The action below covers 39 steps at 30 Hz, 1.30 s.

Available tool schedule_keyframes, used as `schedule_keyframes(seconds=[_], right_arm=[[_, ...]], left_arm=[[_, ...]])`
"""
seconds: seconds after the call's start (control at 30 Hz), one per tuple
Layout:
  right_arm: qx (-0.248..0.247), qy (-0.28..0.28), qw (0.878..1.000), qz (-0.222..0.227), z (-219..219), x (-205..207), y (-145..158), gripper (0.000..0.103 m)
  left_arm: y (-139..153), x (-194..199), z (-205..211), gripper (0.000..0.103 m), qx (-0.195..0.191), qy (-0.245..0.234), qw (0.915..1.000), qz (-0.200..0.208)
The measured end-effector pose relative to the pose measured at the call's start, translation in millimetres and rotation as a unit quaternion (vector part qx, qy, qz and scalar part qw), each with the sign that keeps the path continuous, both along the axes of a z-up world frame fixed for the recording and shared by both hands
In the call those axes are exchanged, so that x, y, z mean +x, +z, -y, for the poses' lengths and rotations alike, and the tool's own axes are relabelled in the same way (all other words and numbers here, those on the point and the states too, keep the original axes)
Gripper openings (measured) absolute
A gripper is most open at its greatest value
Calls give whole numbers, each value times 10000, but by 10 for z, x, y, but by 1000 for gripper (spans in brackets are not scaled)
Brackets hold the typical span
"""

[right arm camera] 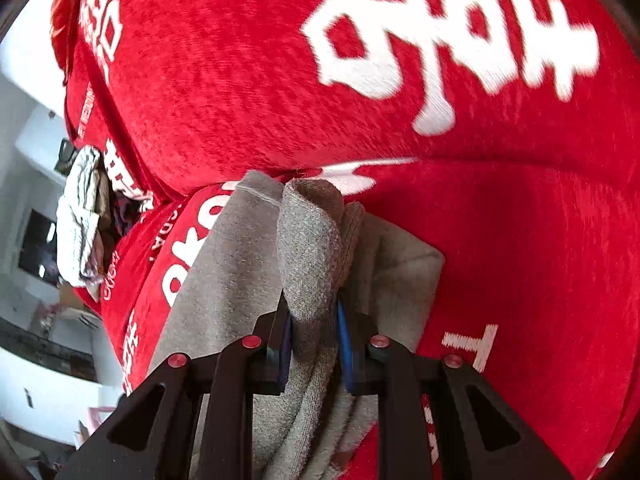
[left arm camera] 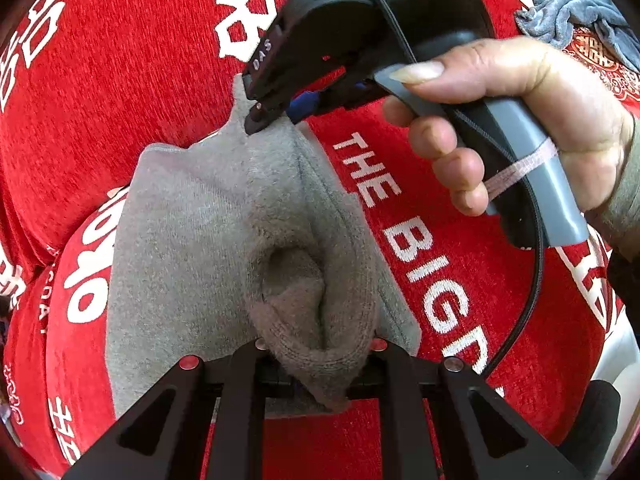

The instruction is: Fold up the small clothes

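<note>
Red chenille cloth (left arm camera: 120,92) with woven white characters and the letters "THE BIG" covers the whole work surface under us, rumpled into soft ridges. At the far left of the right wrist view we see a pale room and a bundle of whitish crumpled fabric (right arm camera: 82,216) lying at the edge of the red cover.

Toward the middle lies the small grey garment (left arm camera: 192,248), a fleecy, napped knit with a stitched hem along its borders. It rests flat on the red cloth over most of its area, while its middle is gathered into a deep puckered fold, like a pocket drawn inward. We hold it at both ends. Our left gripper (left arm camera: 318,354) is clenched on the near bunched edge, the fabric rolling thickly between its fingers. Our right gripper (right arm camera: 314,330) clamps a doubled-over hem, a rounded fold standing up out of its blue-padded fingers; in the left wrist view its tips (left arm camera: 266,114) pinch the garment's far corner, lifting it to a small peak.

Further right, our right hand (left arm camera: 516,120) wraps the gripper's grey handle. At the upper right edge, a darker grey-blue crumpled garment (left arm camera: 572,12) lies well apart.
</note>
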State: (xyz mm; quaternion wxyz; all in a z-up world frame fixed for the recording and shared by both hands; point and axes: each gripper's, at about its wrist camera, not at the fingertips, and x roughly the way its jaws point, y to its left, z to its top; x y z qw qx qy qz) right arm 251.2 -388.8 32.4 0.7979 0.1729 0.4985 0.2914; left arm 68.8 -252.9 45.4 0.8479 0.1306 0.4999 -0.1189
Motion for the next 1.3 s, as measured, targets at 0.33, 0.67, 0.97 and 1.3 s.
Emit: schedule_keyframes(seconds=[0.33,0.67,0.97,1.3], right_arm=[[-381,-359,9976,457,156,-290,269,53],[389,777,9955,366,-295,-646,335,55],[-68,-50,9996,286,82,-821,188,45],[-305,440,9962,680,-306,-1426,325,55]], left_arm=[[291,-228,-289,91,-931,-119,9952,271],[486,81,-1230,91,-1586,1019,9813,389],[28,195,-1455,92,-1117,1506,9822,-135],[83,124,-1433,92,-869,1461,9854,94]])
